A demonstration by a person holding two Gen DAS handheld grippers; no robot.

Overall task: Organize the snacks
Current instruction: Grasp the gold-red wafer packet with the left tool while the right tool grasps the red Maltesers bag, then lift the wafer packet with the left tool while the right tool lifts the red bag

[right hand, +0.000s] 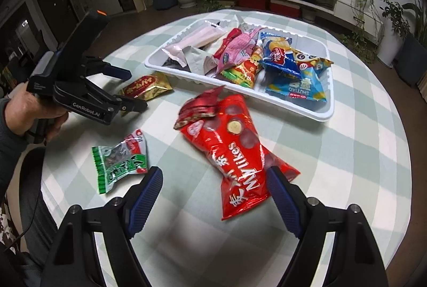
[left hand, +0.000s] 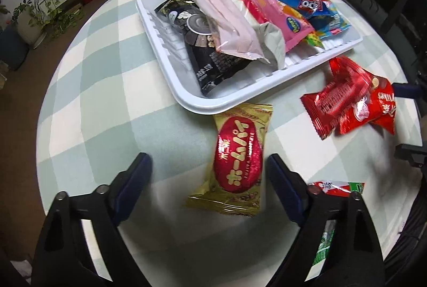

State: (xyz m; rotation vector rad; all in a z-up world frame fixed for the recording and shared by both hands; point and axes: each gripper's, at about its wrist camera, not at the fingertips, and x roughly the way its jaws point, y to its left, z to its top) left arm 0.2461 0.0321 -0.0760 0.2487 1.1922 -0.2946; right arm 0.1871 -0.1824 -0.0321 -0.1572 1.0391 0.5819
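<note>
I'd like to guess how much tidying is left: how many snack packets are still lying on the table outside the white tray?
3: a gold-and-red packet beside the tray, a red Mylikes bag mid-table, and a green packet near the table edge.

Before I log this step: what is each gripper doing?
Left gripper: open, empty, straddling the gold snack pack.
Right gripper: open, empty, around the red candy bag.

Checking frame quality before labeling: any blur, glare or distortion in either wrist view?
Left wrist: heavy fisheye bend with dark corners; red bags smeared by motion blur; glare on the gold pack. Right wrist: same bend and vignette; red bag has foil glare but readable print; the tray is sharp; table near the right gripper looks soft.
</note>
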